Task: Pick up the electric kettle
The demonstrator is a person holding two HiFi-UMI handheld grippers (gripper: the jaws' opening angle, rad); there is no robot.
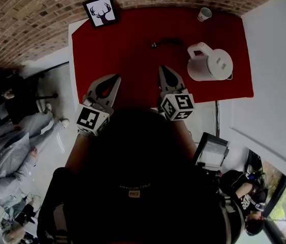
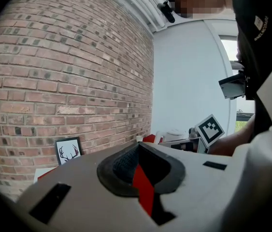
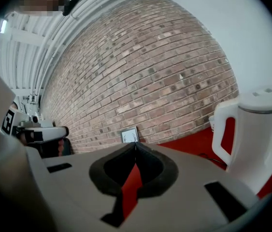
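Head view, looking steeply down onto a red table top set against a brick wall. At the far left, past the table's edge, people sit on a pale floor. At the table's back left corner a framed picture of deer antlers stands by the wall.

Nearer the camera, the left gripper is held over the front left part of the table and points towards the wall. The left gripper view shows its two jaw tips meeting, with nothing between them. Only the red table shows through the gap behind the tips.

Just to its right, the right gripper points the same way over the red surface. The right gripper view shows its jaws closed together and empty. The two grippers are near each other but do not touch.

Beyond the right gripper a small dark object with a thin cable lies on the table. Further right, the white electric kettle stands upright on the right part of the table. Its handle is turned to the left, towards the right gripper, and neither gripper touches it. At the back right corner sits a small white cup, and a white wall runs along the table's right side
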